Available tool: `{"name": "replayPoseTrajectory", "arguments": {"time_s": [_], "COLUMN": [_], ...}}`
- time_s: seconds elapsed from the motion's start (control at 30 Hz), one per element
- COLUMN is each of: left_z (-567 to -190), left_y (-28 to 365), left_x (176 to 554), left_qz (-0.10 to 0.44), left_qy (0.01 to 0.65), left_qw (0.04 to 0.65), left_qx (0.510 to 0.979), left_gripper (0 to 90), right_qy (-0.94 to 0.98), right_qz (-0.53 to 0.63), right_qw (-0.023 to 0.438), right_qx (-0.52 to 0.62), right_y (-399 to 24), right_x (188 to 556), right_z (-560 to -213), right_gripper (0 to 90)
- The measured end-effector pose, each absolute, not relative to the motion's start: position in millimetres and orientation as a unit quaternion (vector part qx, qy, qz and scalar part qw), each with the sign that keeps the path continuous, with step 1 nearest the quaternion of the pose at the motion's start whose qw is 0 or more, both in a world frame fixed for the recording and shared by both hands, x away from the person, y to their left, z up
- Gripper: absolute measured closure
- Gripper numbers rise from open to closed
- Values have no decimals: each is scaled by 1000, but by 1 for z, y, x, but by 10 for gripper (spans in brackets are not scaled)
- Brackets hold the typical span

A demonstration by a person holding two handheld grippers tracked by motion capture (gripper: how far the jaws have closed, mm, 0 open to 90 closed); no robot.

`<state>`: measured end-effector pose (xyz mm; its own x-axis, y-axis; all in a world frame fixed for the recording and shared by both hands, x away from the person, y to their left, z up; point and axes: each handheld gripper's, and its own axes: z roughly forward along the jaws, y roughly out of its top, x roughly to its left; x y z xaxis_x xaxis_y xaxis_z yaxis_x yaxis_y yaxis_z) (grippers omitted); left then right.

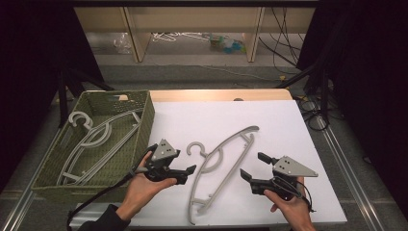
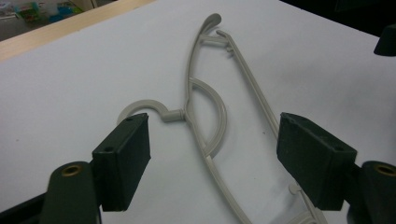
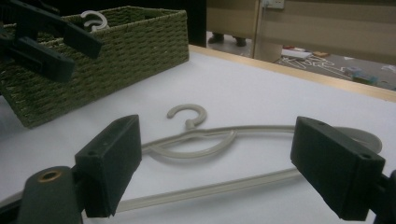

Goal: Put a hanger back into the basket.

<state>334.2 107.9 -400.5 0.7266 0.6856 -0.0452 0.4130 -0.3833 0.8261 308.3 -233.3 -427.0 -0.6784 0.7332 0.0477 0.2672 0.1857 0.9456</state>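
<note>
A beige plastic hanger [image 1: 222,168] lies flat on the white table sheet [image 1: 288,125], hook toward the basket. My left gripper [image 1: 186,174] hovers just left of the hook, jaws open and empty. Through the left gripper view the hanger [image 2: 205,107] runs between and beyond the two black pads [image 2: 123,165]. My right gripper [image 1: 253,167] is held to the right of the hanger, open, nothing in it. Its own view looks across the hanger [image 3: 196,140] toward the basket.
A green woven basket [image 1: 144,130] stands at the left of the table with two more beige hangers [image 1: 94,139] inside. The basket [image 3: 116,56] is also seen from the right gripper. Shelving and floor clutter lie beyond the far edge.
</note>
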Motion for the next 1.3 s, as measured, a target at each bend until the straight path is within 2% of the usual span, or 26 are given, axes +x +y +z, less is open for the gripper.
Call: {"name": "replayPoseTrajectory", "arguments": {"time_s": [0.53,0.73,1.3], "left_z": [-437,-444,-466], "left_y": [84,82,75], "left_x": [331,335,352], "left_qz": [127,133,96], "left_qy": [330,330,349], "left_qw": [426,417,364], "left_qx": [833,836,859], "left_gripper": [257,257,252], "right_qy": [735,735,741], "right_qz": [551,551,543], "right_qw": [212,212,212], "right_qx": [333,334,332], "right_y": [-231,-231,-230], "right_x": [309,310,311], "right_z": [-428,-428,-428], "right_gripper": [174,174,174]}}
